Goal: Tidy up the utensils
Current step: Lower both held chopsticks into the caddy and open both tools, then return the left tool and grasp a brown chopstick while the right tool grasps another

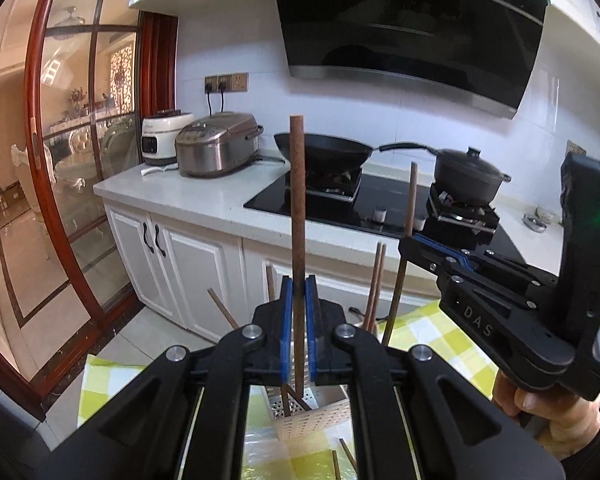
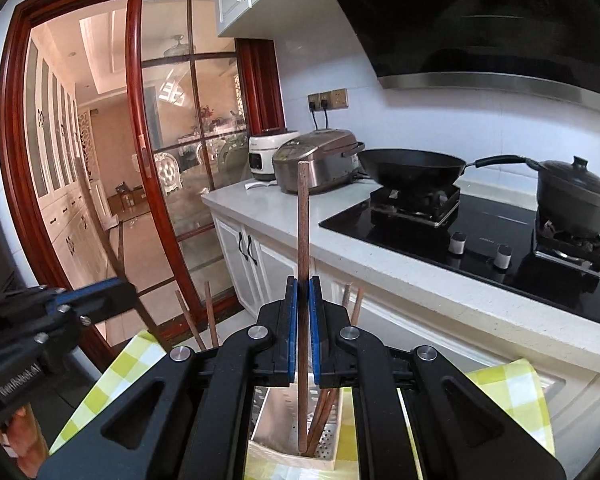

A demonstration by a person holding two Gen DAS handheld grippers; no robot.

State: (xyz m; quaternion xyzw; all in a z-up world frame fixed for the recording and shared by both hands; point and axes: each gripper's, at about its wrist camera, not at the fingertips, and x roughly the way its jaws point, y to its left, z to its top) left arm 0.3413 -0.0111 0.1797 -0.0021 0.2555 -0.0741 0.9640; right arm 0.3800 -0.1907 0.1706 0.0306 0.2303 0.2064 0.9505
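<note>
Two handheld grippers above a perforated utensil holder (image 2: 324, 438), the landmark for everything here. Standing on a yellow-and-white checked cloth (image 2: 508, 396), with several brown chopsticks leaning inside it.

Left gripper (image 1: 299, 300): blue pads clamped narrow on one brown chopstick (image 1: 298, 208), held upright, upper end rising well above the holder, lower end reaching down into the holder's opening (image 1: 312, 408). More chopsticks (image 1: 374, 280) poking up behind the holder, tilted. Two loose chopstick ends (image 1: 342, 458) lying on the cloth just in front of the holder.

Right gripper (image 2: 303, 304): blue pads pressed narrow on a second chopstick (image 2: 302, 232), also upright, its tip down inside the holder beside the leaning ones (image 2: 320, 412). Seen from the left wrist, to the right of the holder, gripped by a hand (image 1: 552, 412), its chopstick (image 1: 404, 248) slanting down toward the holder.

Beyond the holder: white counter (image 2: 268, 208), black wok (image 2: 410, 168) and lidded black pot (image 2: 576, 196) on a black hob, two rice cookers (image 2: 316, 160) further left. Left of the holder, a red-framed glass sliding door (image 2: 172, 152).
</note>
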